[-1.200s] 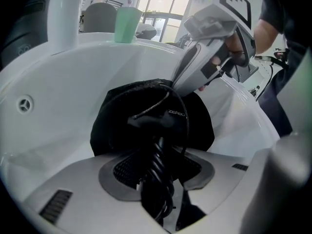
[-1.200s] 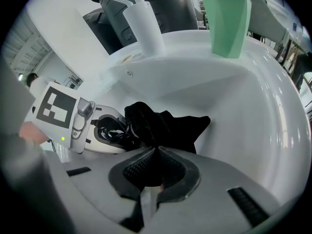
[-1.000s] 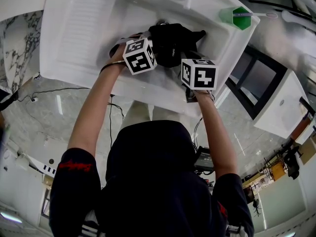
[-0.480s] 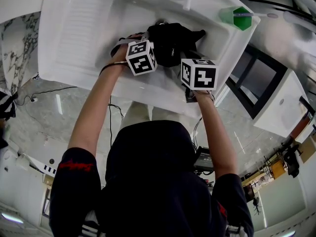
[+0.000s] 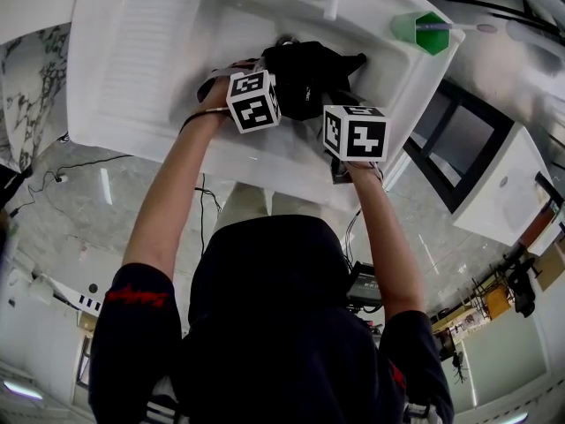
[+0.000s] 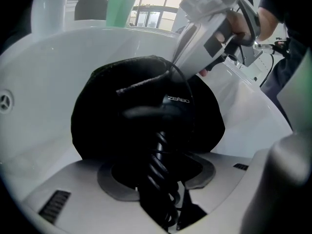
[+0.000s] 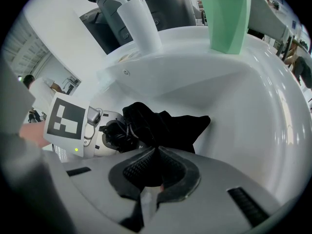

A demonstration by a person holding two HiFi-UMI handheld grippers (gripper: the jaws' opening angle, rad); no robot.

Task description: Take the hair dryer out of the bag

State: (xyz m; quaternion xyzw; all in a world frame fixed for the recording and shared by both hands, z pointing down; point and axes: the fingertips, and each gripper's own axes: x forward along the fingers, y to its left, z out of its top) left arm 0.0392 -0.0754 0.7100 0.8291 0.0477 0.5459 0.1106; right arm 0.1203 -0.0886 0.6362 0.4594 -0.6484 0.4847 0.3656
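Note:
A black fabric bag (image 5: 305, 78) lies in the basin of a white sink (image 5: 159, 60). My left gripper (image 5: 269, 67) reaches into the bag's mouth from the left. In the left gripper view a black coiled cord (image 6: 161, 160) of the hair dryer runs from the bag (image 6: 112, 116) in between the jaws of my left gripper (image 6: 158, 172), which are closing on it. The dryer's body is hidden in the bag. My right gripper (image 5: 331, 97) is shut on the near edge of the bag (image 7: 165, 123); black cloth sits pinched at the tips of my right gripper (image 7: 156, 155).
A green cup (image 5: 422, 32) with a toothbrush (image 5: 459, 26) stands on the sink's back right rim. The white faucet (image 7: 139, 18) rises behind the basin. A ribbed drainboard (image 5: 141, 42) lies left of the basin. Cables run over the marble floor (image 5: 88, 201).

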